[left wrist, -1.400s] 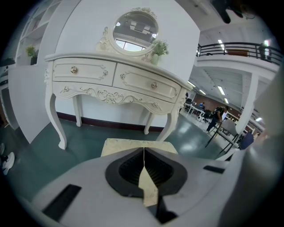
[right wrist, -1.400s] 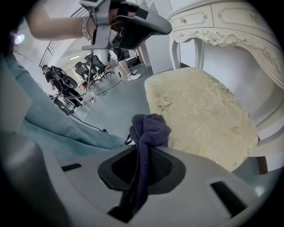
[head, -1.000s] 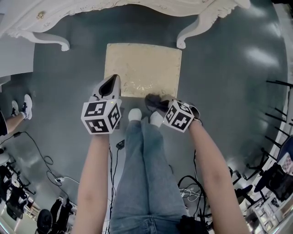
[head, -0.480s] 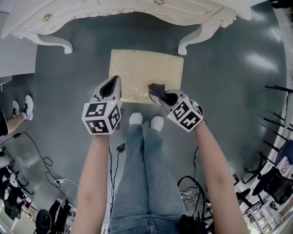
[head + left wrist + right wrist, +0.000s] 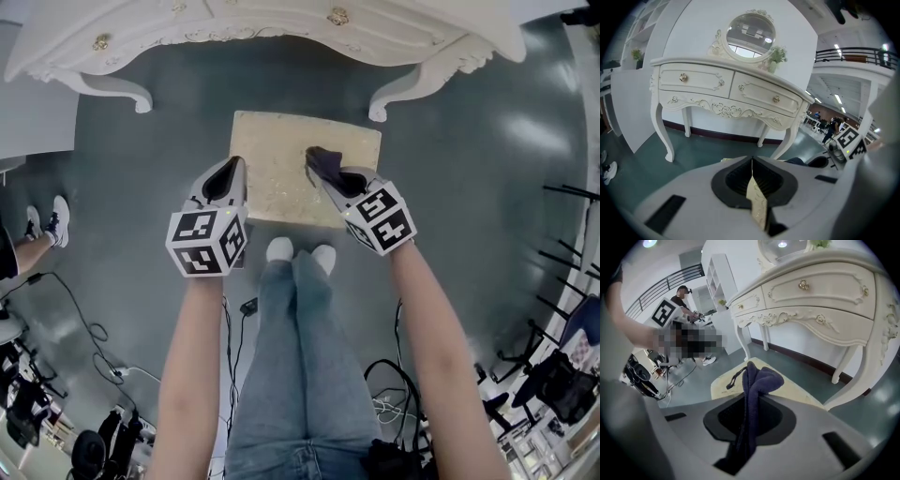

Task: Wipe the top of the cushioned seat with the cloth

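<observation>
On the left, left gripper [image 5: 231,165] at the near-left edge of the cream cushioned seat [image 5: 272,150], fingers closed on nothing, only a thin slit between them. In the middle, seat standing on the grey floor [image 5: 141,159] just in front of the white dressing table [image 5: 234,28]. To the right, right gripper [image 5: 330,180] over the seat's right part, fingers clamped on the dark blue cloth [image 5: 319,159], its bunched end sticking out over the cushion. Cannot tell whether touching.

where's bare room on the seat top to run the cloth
The cushioned seat is bare across its left half, between the left gripper and the cloth, and along the far strip facing the dressing table. The near right corner is crowded by the right gripper.
</observation>
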